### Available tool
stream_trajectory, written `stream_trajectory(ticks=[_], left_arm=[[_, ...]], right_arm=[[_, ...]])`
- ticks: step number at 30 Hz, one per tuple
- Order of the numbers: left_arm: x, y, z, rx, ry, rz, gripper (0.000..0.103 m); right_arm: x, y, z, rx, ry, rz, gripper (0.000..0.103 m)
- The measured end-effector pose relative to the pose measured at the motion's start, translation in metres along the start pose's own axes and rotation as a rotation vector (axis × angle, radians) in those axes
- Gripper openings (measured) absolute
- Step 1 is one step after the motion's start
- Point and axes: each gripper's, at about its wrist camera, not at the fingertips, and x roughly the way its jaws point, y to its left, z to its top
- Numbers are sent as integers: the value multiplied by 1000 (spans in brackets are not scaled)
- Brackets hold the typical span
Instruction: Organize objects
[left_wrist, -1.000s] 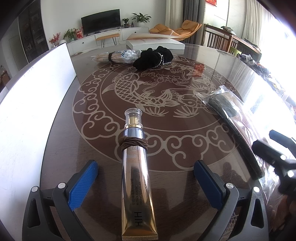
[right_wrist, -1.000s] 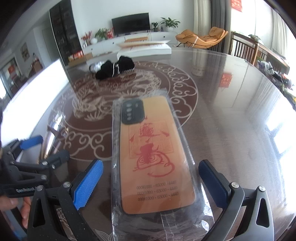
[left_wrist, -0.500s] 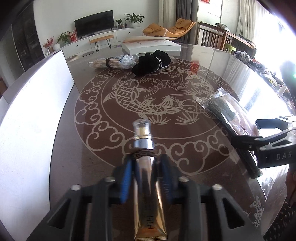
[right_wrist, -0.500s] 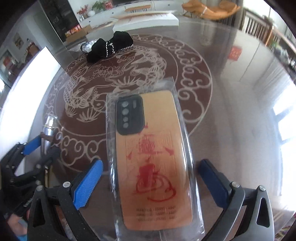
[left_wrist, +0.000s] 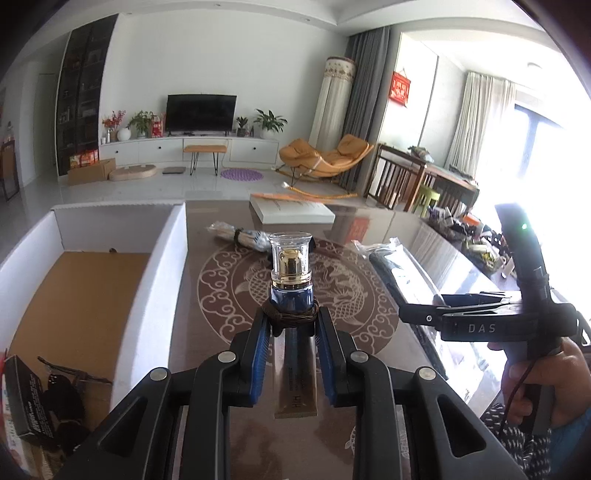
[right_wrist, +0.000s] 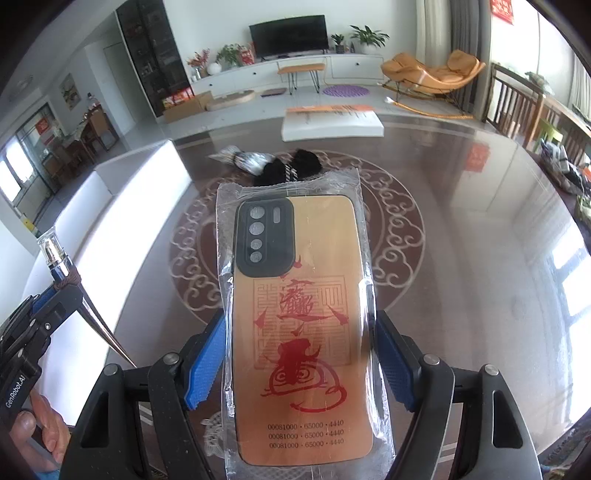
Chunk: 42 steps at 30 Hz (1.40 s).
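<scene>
Holding one item apiece, both grippers are loaded and lifted off the dark glossy round table with the pale fish-and-cloud medallion (left_wrist: 236, 295), so I judge the sorting partly done. The left gripper (left_wrist: 291, 354) pinches a gold cosmetic tube with a clear cap and a brown cord wound round its neck (left_wrist: 291, 273), its blue pads narrow on the tube. The right gripper (right_wrist: 301, 363) clamps an orange phone case with a red seal print, sealed in a clear plastic bag (right_wrist: 295, 317), across its width. At the table's left edge stands a white-walled cardboard box (left_wrist: 155, 295); a black carton and some dark items already lie in its near corner, and its brown floor beyond them is bare. Farther across the table remain a dark item in a clear bag (left_wrist: 391, 258) toward the right edge, a bundle of sticks in a clear wrapper (left_wrist: 236, 234) and a black cloth bundle (right_wrist: 291, 170) near the far edge. The box wall is the edge to clear.
</scene>
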Motion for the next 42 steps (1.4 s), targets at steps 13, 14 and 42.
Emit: stream_trajectory(ticks=[13, 14, 42], left_arm=[[-85, 171, 12, -133, 61, 402, 25], [-77, 184, 6, -141, 118, 445, 26], [53, -74, -33, 132, 200, -9, 102]], right_arm=[[-2, 252, 65, -172, -44, 462, 76], [10, 269, 61, -184, -18, 479, 76], [56, -41, -75, 125, -92, -440, 103]])
